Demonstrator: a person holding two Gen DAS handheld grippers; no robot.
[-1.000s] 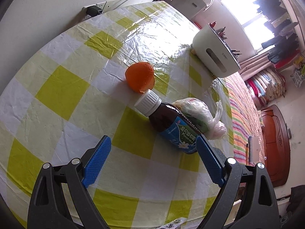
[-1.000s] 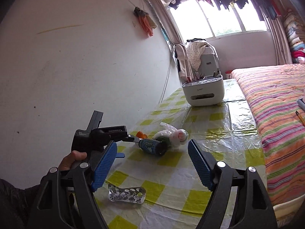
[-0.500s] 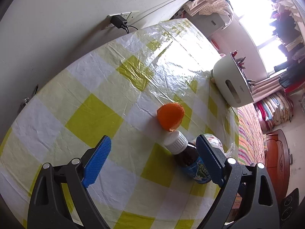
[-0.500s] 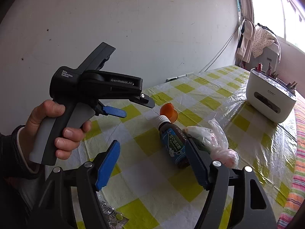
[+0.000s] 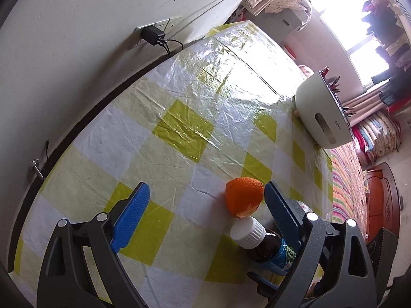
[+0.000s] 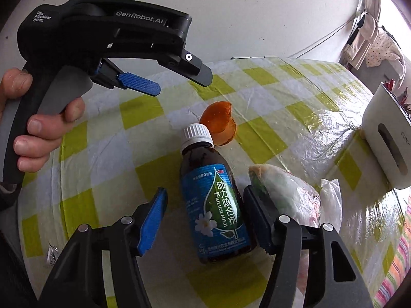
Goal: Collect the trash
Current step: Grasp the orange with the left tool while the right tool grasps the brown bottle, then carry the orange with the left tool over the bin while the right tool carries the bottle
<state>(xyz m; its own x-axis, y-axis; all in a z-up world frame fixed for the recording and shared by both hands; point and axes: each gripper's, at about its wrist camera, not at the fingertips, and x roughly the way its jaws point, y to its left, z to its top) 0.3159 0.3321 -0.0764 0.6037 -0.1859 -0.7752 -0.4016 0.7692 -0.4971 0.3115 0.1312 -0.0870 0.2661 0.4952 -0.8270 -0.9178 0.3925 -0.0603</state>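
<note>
Brown medicine bottle (image 6: 215, 205) lies on its side on the counter (image 5: 179, 128), white cap (image 6: 196, 134) pointing toward the wall, blue label up. Your right tool (image 6: 203, 218) straddles its body: blue left pad (image 6: 152, 220) stands clear of the glass with a gap, the right finger sits just beside the bottle's other flank; contact there cannot be told. Its jaws have just been closing, bottle between them, not yet clamped.

Orange peel (image 6: 218, 123), a cupped half shell, touches or nearly touches the cap on the wall side. Crumpled plastic bag (image 6: 290, 195) with greenish contents lies just beside the bottle, toward the counter's bed-side edge.

Your left tool (image 5: 205, 205) hangs above the counter, jaws wide apart, nothing gripped; the peel sits just inside its right pad. Your left hand (image 6: 33, 128) wraps the tool's grey handle.

White holder (image 5: 323, 118) with pens stands at the far bed-side edge. A crushed foil blister (image 6: 52, 252) lies near the counter's near edge.
</note>
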